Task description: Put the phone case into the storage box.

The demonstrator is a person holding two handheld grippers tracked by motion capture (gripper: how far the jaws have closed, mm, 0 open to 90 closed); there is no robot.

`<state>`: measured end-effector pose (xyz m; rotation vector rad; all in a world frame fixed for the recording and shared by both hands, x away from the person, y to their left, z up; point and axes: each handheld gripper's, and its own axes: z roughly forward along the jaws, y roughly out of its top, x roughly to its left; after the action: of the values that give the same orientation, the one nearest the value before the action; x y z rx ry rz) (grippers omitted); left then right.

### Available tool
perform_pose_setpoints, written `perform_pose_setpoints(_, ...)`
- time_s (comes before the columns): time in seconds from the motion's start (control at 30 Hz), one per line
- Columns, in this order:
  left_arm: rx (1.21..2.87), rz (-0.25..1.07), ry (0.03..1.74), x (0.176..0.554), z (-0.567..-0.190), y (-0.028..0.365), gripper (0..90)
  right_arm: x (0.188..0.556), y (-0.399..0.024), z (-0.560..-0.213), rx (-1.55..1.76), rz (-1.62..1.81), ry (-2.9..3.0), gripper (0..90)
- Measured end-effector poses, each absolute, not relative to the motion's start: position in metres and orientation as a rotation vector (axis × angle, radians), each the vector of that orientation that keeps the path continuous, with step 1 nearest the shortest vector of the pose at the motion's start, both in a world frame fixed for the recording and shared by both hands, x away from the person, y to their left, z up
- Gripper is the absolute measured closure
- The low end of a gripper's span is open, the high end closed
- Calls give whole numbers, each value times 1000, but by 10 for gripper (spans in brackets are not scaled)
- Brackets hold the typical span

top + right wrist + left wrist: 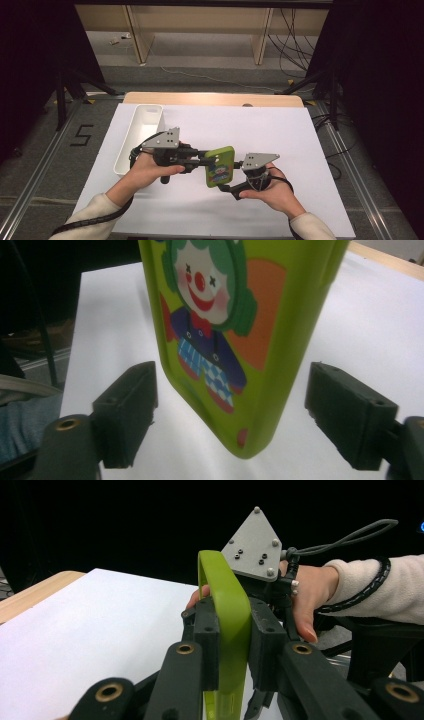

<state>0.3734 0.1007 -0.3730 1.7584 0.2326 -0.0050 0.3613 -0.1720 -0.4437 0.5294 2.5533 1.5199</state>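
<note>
The tabletop is covered by a white sheet, with a strip of bare wood showing along its far edge. On its left side lies a long white tray, and what can be seen of its inside looks bare. Nearer the person, held up above the sheet between both hands, is a lime-green phone case with a clown printed on it. The left gripper has its fingers clenched on the case's edge, pads pressed to both faces. The right gripper sits at the case's lower end, its fingers released, standing either side of the case without touching it.
</note>
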Motion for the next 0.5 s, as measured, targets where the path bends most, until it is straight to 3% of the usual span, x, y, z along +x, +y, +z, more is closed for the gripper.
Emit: perform_pose_setpoints(0.5, 1737, -29, 213, 373, -372, 100, 771, 361, -172, -445, 473, 1541, 2575, 422)
